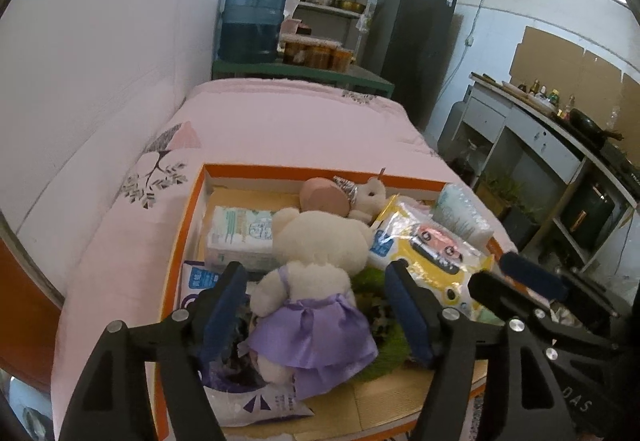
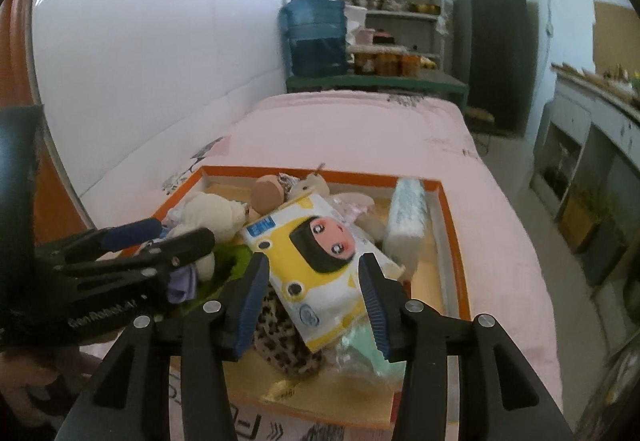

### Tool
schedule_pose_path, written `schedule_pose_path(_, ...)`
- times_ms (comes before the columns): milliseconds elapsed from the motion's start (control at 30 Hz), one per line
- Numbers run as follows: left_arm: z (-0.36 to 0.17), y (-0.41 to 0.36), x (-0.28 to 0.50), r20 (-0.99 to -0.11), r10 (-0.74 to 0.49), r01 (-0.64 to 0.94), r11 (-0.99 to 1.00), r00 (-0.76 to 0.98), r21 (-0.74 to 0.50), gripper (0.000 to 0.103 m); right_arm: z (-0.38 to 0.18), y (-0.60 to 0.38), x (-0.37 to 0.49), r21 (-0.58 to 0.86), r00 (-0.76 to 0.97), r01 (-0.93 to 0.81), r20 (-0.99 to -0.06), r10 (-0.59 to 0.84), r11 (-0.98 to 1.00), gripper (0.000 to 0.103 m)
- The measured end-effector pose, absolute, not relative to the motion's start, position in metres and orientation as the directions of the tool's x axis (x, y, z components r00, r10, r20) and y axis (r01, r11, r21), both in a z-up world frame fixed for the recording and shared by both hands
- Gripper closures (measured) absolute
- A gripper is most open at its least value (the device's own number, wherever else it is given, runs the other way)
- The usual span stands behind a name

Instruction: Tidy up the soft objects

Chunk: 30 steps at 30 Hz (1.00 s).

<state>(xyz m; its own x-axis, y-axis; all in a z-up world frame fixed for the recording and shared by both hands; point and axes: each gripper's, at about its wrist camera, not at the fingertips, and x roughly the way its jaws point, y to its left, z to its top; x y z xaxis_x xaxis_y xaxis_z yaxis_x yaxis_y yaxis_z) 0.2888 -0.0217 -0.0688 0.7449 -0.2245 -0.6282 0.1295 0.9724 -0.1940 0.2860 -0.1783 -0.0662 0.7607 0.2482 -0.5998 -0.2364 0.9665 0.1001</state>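
Orange-rimmed box is sitting on the pink bed, near its front end, and is holding the soft objects.

Left gripper is standing wide open, straddling the white plush bear in a purple dress; the blue pads are flanking the bear without pressing on it. Bear is lying in the box's near left part, over a white-and-purple packet and a patch of green plush.

Right gripper is standing partly open, with the yellow cartoon-face tissue pack between its pads; whether the pads are touching the pack is unclear, and no squeeze is showing. Pack is lying tilted in the box's middle, resting on a leopard-print item and a pale green packet.

A white tissue pack is lying toward the box's far left; a bluish-white pack is leaning against the right wall. A small white plush and a tan round thing are resting by the far wall.
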Motion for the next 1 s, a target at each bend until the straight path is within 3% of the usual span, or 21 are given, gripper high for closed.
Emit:
schedule_pose_path(267, -0.055, -0.024, 0.275, -0.597, -0.241, 0.15, 0.969, 0.765, -0.198, 0.031, -0.063, -0.207, 0.264, 0.192, 0.754, -0.163, -0.608, 0.248, 0.968, 0.055)
schedule_pose_path(400, -0.048, -0.027, 0.265, -0.581, -0.248, 0.164, 0.967, 0.775, -0.195, 0.031, -0.058, -0.209, 0.251, 0.194, 0.753, -0.169, -0.607, 0.253, 0.966, 0.049)
schedule_pose_path(1000, -0.042, -0.024, 0.209, -0.575, -0.262, 0.147, 0.96, 0.775, -0.239, 0.031, -0.052, -0.201, 0.204, 0.177, 0.748, -0.176, -0.615, 0.249, 0.968, 0.049)
